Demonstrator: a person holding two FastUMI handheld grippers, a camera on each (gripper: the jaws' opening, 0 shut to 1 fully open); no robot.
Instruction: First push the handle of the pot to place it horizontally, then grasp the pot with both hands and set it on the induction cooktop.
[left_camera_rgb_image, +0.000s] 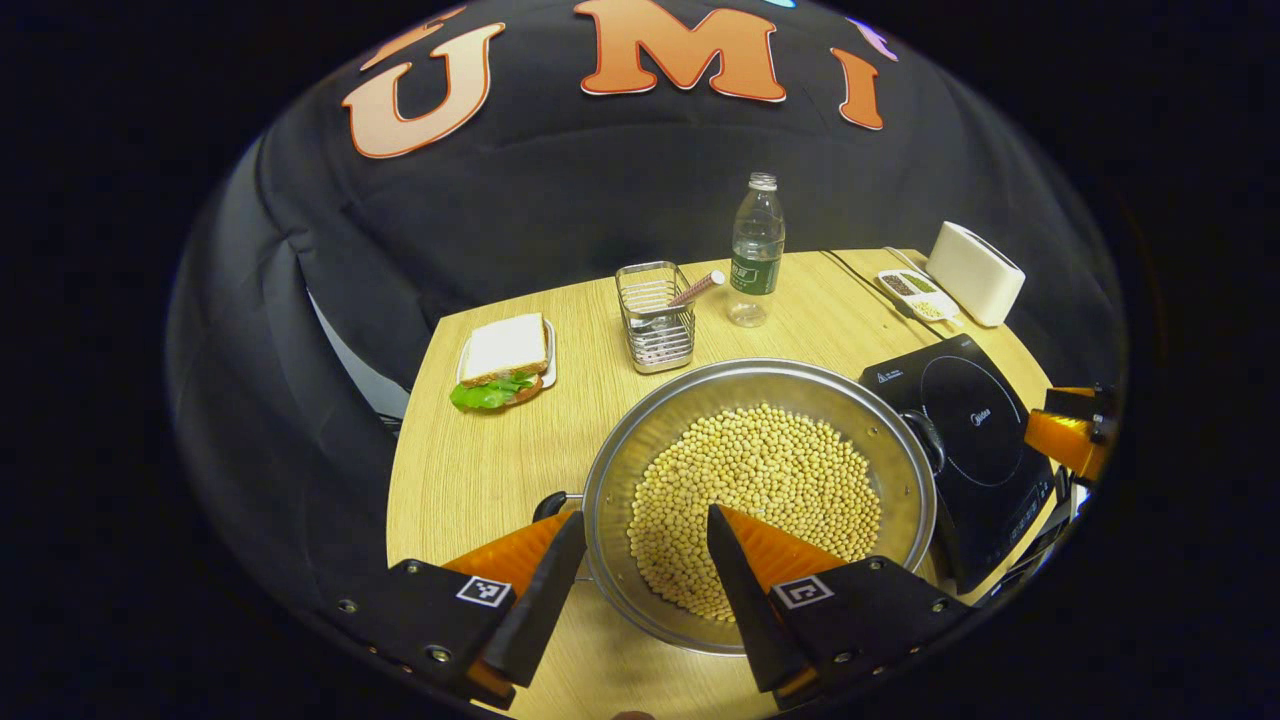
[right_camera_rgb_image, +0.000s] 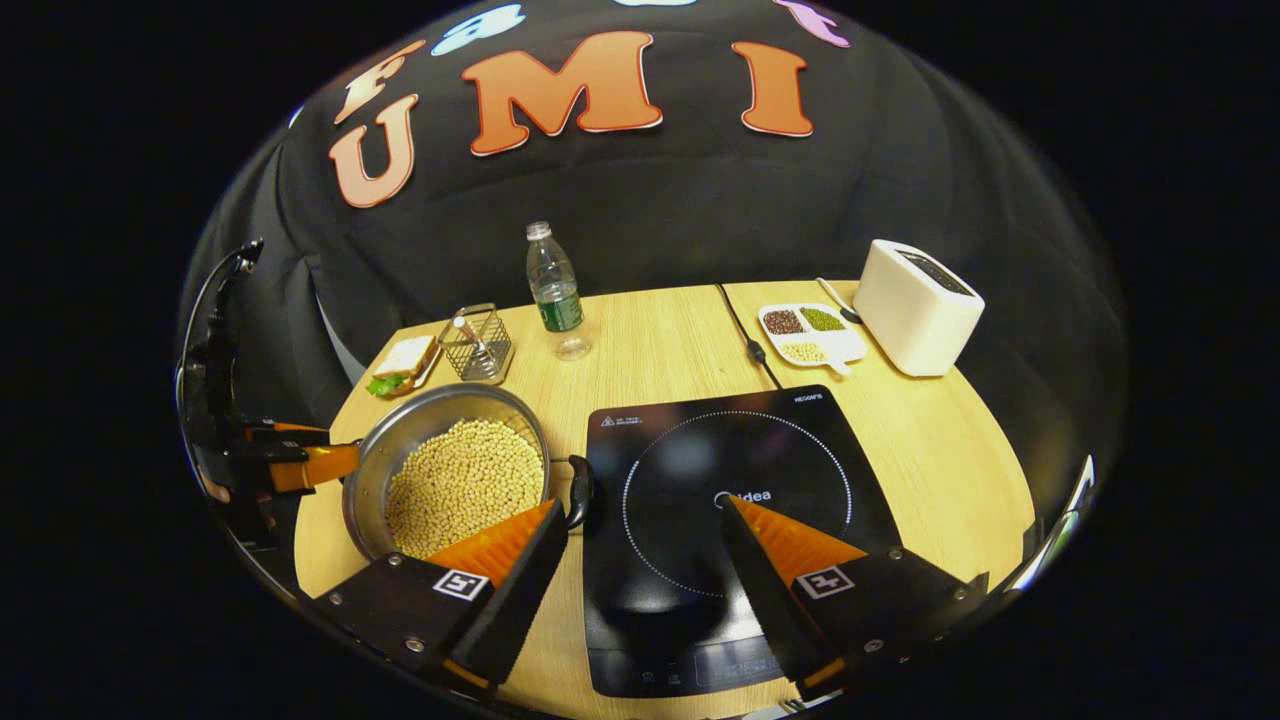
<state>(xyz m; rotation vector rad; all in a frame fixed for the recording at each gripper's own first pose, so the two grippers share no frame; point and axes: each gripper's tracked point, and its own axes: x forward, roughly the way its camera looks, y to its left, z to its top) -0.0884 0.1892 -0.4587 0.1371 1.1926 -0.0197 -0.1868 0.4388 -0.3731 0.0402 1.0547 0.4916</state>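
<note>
One pot (left_camera_rgb_image: 760, 490) full of beans (left_camera_rgb_image: 760, 500) sits on the table (left_camera_rgb_image: 480, 470) just left of the induction cooktop (right_camera_rgb_image: 720, 510), its right handle (right_camera_rgb_image: 578, 490) beside the cooktop's edge. In the left gripper view we see our left gripper (left_camera_rgb_image: 640, 570) spread wide, straddling the pot's near rim. Our right gripper (right_camera_rgb_image: 640, 560) hangs open too, between pot and cooktop, gripping nothing.

The left tool (left_camera_rgb_image: 640, 575) hangs over the near-left rim of the pot (left_camera_rgb_image: 900, 470), jaws spread wide. The right tool (right_camera_rgb_image: 645, 565) hovers right of that pot, jaws equally wide, gripping nothing.
</note>
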